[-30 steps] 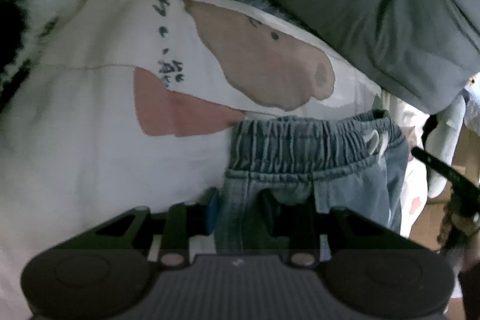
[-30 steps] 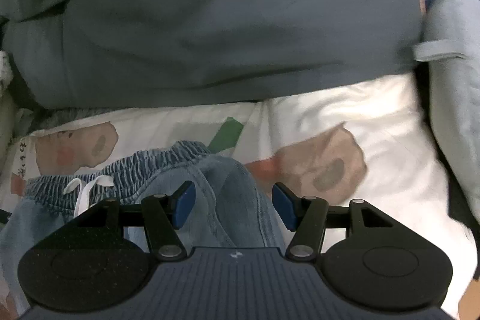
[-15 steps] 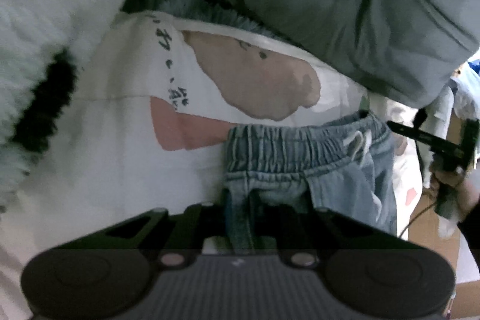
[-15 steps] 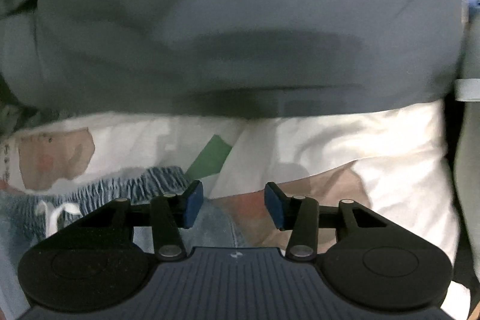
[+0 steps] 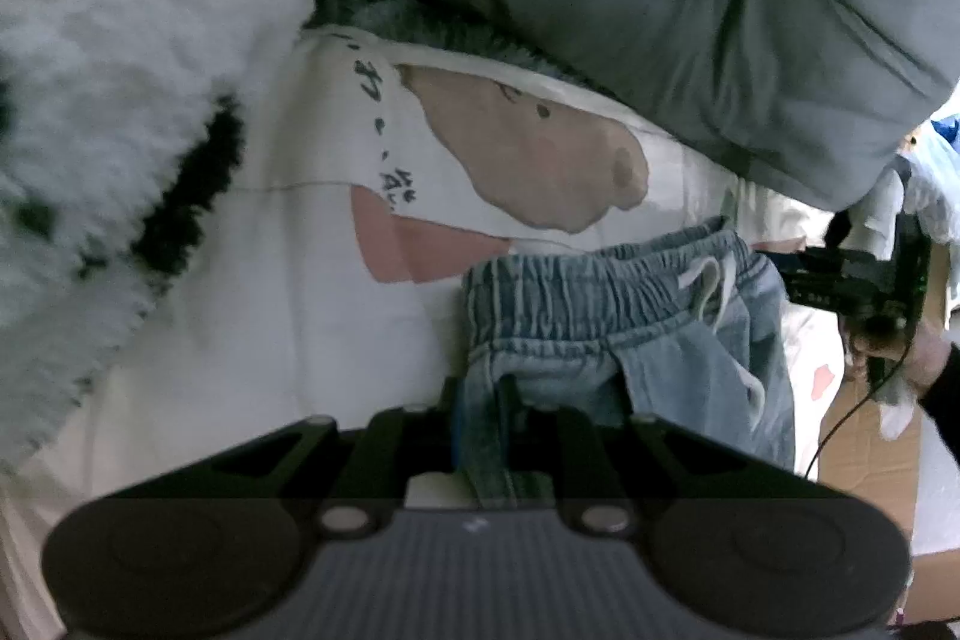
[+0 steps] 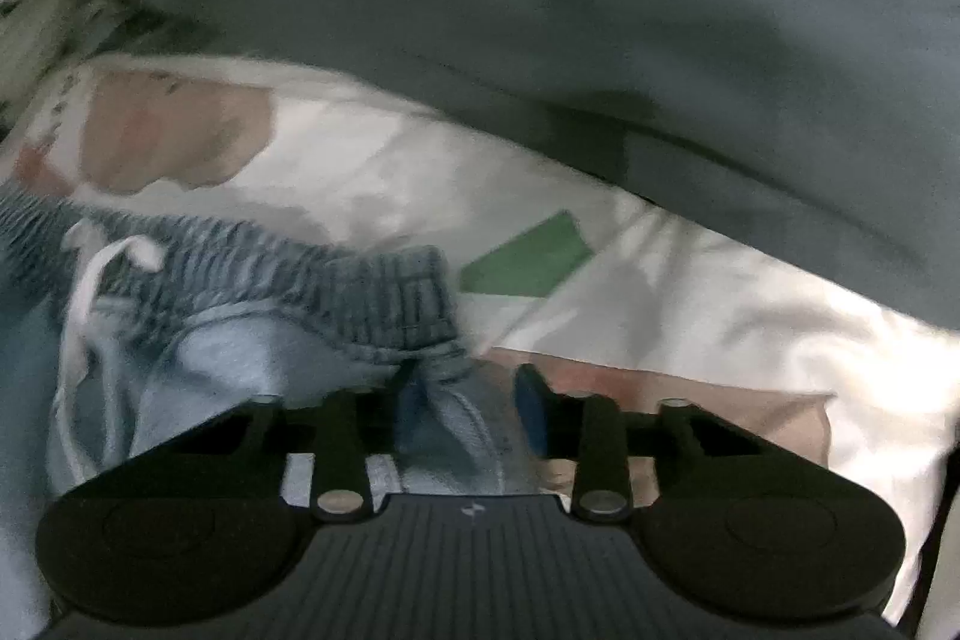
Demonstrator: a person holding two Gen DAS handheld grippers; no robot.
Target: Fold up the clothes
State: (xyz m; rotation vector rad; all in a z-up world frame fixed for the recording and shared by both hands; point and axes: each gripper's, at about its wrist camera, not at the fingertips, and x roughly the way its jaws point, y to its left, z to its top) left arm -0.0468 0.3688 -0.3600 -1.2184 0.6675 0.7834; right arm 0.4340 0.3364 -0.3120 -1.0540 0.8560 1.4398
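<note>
The left claw is pinched tight on a fold of the denim shorts just below the elastic waistband. The right claw stands partly apart, its fingers either side of the waistband's other end without clamping it. The shorts lie on a white printed sheet, with a grey quilt bunched at 12 o'clock and a fluffy white blanket at 10 o'clock.

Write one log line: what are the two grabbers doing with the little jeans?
left gripper: shut on jeans | right gripper: open around jeans edge | jeans: on printed sheet
</note>
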